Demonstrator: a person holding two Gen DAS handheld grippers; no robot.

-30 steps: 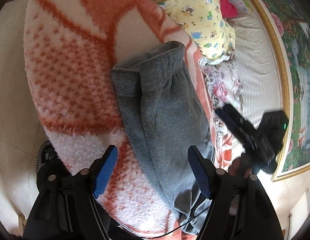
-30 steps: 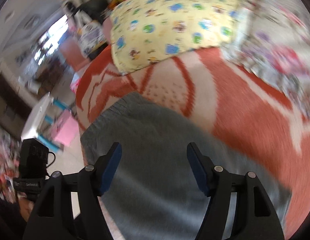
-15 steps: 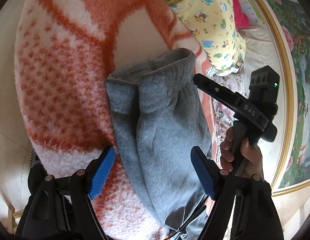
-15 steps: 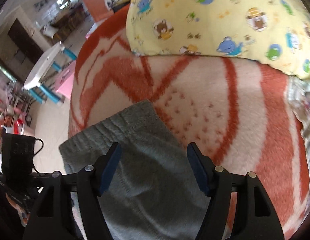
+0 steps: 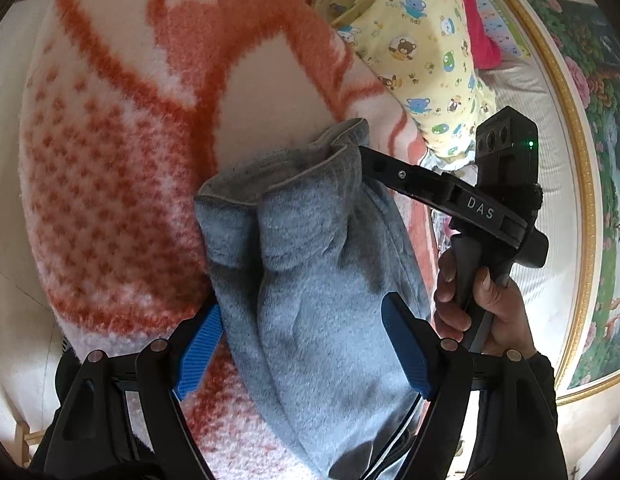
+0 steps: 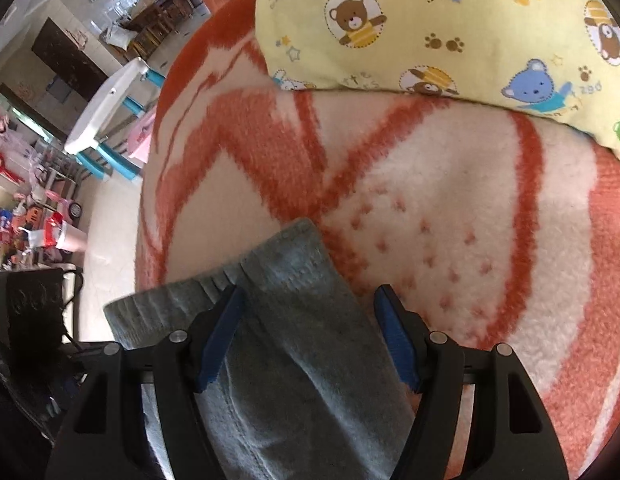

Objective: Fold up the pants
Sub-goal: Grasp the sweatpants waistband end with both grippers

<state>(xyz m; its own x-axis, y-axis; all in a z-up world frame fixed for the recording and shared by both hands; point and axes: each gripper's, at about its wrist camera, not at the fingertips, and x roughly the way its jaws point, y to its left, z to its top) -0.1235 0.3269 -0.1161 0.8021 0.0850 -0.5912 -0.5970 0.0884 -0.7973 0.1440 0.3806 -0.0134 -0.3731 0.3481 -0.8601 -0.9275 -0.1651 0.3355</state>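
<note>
On the fuzzy orange-and-white patterned blanket [image 5: 110,168] lie the grey fleece pants [image 5: 310,280], laid lengthwise in a narrow bundle. Since a second ago the right gripper [image 6: 308,340] has swung in from the far side to the waistband corner, which now stands bunched; judged, a fold is being set up. Both tongs stand wide open, clamping nothing. The left gripper [image 5: 302,348] straddles the lower cloth; whether its blue pads [image 5: 404,354] press it cannot be told.
</note>
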